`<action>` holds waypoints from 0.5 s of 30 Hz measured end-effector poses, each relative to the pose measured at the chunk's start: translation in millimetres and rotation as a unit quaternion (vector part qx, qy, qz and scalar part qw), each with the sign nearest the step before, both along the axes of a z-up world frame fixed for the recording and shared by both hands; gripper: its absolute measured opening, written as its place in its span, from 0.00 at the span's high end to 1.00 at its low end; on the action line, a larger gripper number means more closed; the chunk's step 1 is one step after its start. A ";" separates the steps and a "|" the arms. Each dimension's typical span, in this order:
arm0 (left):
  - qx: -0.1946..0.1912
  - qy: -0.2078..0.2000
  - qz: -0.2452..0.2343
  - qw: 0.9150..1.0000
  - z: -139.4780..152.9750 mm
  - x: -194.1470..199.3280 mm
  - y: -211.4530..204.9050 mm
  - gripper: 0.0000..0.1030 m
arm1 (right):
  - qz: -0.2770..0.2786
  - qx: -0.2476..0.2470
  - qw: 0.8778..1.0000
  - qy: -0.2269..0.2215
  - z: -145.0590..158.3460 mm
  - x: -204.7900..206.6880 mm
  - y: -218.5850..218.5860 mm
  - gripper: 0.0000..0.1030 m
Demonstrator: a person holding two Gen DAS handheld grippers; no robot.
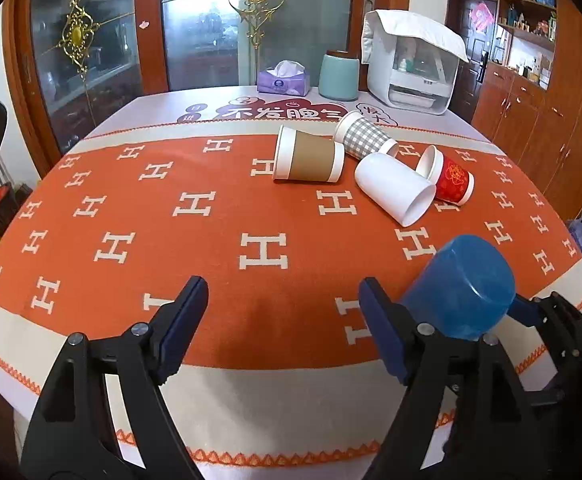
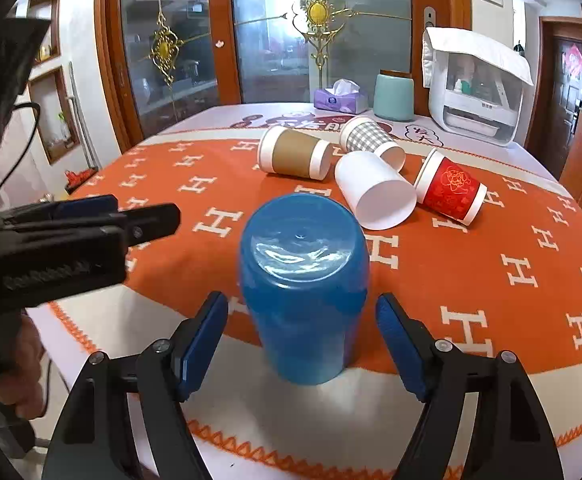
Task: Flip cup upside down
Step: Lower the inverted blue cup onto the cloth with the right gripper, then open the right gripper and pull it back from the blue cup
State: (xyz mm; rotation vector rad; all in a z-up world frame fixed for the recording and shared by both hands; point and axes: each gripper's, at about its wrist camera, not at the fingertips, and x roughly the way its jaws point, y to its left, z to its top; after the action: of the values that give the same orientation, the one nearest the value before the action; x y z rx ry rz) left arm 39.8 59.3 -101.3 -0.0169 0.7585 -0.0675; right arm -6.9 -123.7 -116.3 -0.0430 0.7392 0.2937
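A blue plastic cup stands upside down on the orange cloth near the table's front edge, base up. My right gripper is open, its blue pads either side of the cup without touching it. The cup also shows in the left wrist view, right of my left gripper, which is open and empty. The right gripper's fingers sit behind the cup there. Several paper cups lie on their sides farther back: brown, grey checked, white, red.
The left gripper shows at the left of the right wrist view. At the table's back stand a purple tissue box, a teal canister and a white appliance. Wooden cabinets stand to the right.
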 end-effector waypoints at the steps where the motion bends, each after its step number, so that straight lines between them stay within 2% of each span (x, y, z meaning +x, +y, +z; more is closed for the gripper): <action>1: 0.001 0.000 -0.001 1.000 0.7 -1.4 -0.9 0.27 | -0.001 0.004 1.000 0.000 2.9 -3.1 -1.6 0.25; 10: 0.020 -0.023 0.009 0.999 16.4 -16.6 -5.3 0.26 | -0.013 0.034 0.999 -0.004 28.6 -24.7 -18.4 0.25; 15: 0.029 -0.048 0.013 0.998 36.1 -24.7 -10.6 0.19 | -0.027 0.036 0.999 -0.019 51.2 -34.8 -28.2 0.25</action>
State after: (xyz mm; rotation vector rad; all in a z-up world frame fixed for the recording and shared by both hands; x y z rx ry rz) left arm 15.1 48.7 -65.2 0.0313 0.6632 -0.0208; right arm -41.7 -151.9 -65.1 0.0395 0.6906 0.2673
